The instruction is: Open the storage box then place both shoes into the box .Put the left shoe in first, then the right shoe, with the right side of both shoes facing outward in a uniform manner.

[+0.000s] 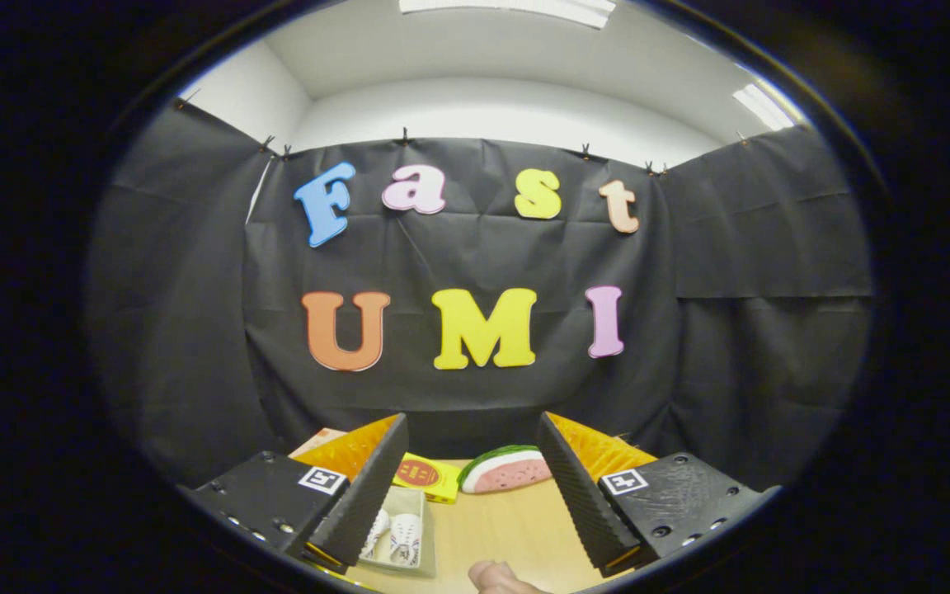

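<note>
- The gripper [472, 487] hangs well above the desk [508, 528], aimed more at the booth wall than at the work, jaws spread wide with nothing between them.
- Down by the left finger sits the storage box [399, 532], a pale translucent tray, partly hidden behind that finger.
- Inside it I can make out two white shoes [395, 532] side by side, long axes running away from the gripper, roughly parallel to each other and to the box's long sides.
- Which end is toe and which is heel is too small to call, so I can't confirm the right sides face outward.
- Beyond the box lies a yellow packet [428, 477], and just beside that a toy watermelon slice [506, 470], both beyond the fingertips.
- A bit of a person's hand [498, 579] peeks in at the near desk edge, between the fingers.
- My read: with both shoes seemingly already in the box, the placing looks done or nearly so, and this is a lift-away pose.
- If anything remains, the next move calls for tipping the gripper down toward the box to check or nudge the shoes' alignment.
</note>
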Available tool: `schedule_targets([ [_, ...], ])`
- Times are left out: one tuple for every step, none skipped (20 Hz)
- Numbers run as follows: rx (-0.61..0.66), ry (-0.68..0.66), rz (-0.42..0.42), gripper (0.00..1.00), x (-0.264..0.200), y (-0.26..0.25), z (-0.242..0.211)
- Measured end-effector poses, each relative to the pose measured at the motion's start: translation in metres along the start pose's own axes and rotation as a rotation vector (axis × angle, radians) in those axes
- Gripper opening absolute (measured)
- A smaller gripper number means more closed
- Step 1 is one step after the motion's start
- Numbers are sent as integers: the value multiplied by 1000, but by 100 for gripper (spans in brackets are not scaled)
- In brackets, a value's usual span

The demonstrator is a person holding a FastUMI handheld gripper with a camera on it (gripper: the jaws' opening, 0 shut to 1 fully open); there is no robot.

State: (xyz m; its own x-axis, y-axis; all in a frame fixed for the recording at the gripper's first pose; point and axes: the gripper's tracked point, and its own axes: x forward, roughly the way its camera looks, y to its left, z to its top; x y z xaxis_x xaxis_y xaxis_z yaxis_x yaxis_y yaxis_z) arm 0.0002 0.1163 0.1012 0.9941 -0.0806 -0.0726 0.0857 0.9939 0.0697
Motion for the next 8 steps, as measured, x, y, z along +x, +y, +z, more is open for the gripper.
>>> schedule_targets([
  [-5,1,-10,96,-1,-3,1],
  [-8,3,-15,96,-3,-6,0],
  [-10,5,-12,96,-5,-4,1],
  [-18,4,-14,96,-5,-2,2],
  [-29,0,-8,96,-6,0,4],
  [-42,-4,-8,96,-6,4,6],
  [-48,-11,-4,96,-6,5,8],
  [-51,-16,4,96,-6,10,9],
])
